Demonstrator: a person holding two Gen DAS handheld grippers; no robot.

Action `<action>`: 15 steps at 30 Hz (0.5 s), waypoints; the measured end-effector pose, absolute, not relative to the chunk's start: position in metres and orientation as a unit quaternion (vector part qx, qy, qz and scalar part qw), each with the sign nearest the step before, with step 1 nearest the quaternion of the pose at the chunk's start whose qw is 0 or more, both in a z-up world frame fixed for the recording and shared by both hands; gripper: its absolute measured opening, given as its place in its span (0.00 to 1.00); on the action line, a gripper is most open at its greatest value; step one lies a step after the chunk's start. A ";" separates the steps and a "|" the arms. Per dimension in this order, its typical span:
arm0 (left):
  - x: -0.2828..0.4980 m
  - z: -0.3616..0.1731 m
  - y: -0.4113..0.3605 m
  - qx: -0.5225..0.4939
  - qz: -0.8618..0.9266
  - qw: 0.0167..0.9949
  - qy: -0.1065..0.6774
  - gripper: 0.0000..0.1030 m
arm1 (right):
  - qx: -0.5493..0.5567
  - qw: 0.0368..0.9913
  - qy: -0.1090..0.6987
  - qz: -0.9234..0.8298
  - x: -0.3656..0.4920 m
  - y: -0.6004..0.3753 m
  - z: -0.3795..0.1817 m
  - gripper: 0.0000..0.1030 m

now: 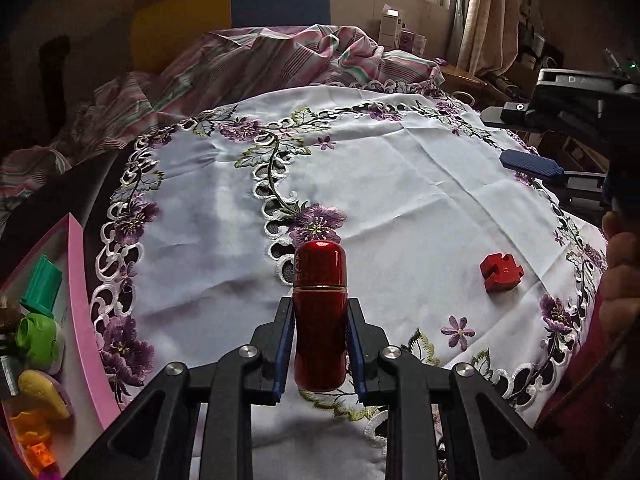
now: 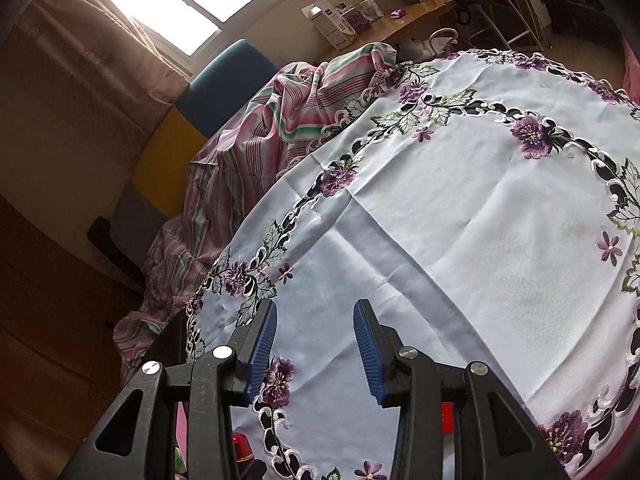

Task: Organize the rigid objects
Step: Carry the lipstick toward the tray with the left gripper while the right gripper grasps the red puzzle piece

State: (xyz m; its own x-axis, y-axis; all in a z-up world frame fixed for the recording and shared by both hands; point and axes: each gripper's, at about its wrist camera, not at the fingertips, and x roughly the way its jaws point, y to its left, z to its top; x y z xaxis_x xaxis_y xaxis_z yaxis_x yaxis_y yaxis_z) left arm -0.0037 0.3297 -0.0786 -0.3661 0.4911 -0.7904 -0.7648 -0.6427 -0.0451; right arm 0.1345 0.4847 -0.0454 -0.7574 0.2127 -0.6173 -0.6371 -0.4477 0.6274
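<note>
My left gripper [image 1: 320, 312] is shut on a glossy red capsule-shaped bottle [image 1: 320, 300], held upright above the white embroidered tablecloth [image 1: 400, 184]. A small red puzzle-shaped block [image 1: 501, 273] lies on the cloth to its right. The right gripper [image 1: 520, 138] shows at the right edge of the left wrist view, with a hand [image 1: 620, 272] below it. In the right wrist view my right gripper [image 2: 315, 334] stands open over the cloth [image 2: 460, 220] with nothing between its blue pads [image 2: 262, 350]. The red bottle's top [image 2: 242, 446] and the red block [image 2: 447, 418] peek out behind its arms.
A pink tray [image 1: 82, 304] at the left edge holds green, yellow and orange toy pieces [image 1: 38, 340]. A striped blanket [image 1: 248, 64] is bunched beyond the table, with a blue and yellow chair [image 1: 280, 0] behind it. Boxes [image 2: 336, 24] sit on a wooden desk.
</note>
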 end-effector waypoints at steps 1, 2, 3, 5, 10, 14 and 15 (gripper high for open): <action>-0.003 -0.077 0.327 -0.407 0.810 0.387 0.166 0.24 | -0.234 0.260 0.456 0.818 0.134 0.485 -0.046 0.39; -0.003 -0.075 0.325 -0.406 0.812 0.387 0.163 0.24 | -0.236 0.262 0.455 0.818 0.134 0.485 -0.046 0.39; -0.002 -0.074 0.323 -0.405 0.813 0.387 0.162 0.24 | -0.238 0.262 0.453 0.818 0.133 0.485 -0.046 0.39; -0.001 -0.071 0.318 -0.403 0.814 0.386 0.159 0.24 | -0.243 0.263 0.452 0.817 0.131 0.484 -0.047 0.39; 0.001 -0.064 0.306 -0.397 0.819 0.385 0.151 0.24 | -0.265 0.268 0.443 0.813 0.126 0.483 -0.049 0.39; 0.001 -0.059 0.295 -0.394 0.823 0.383 0.145 0.24 | -0.298 0.260 0.446 0.803 0.117 0.482 -0.057 0.40; 0.001 -0.058 0.292 -0.394 0.824 0.382 0.143 0.24 | -0.312 0.253 0.448 0.799 0.113 0.483 -0.062 0.43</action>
State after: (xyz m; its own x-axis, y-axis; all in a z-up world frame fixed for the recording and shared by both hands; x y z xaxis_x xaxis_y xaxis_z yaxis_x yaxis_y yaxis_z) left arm 0.0005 0.2918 -0.0584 -0.3983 0.5167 -0.7579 -0.7413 -0.6679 -0.0658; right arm 0.1133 0.4828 -0.0615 -0.6776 0.1240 -0.7249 -0.6835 -0.4699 0.5586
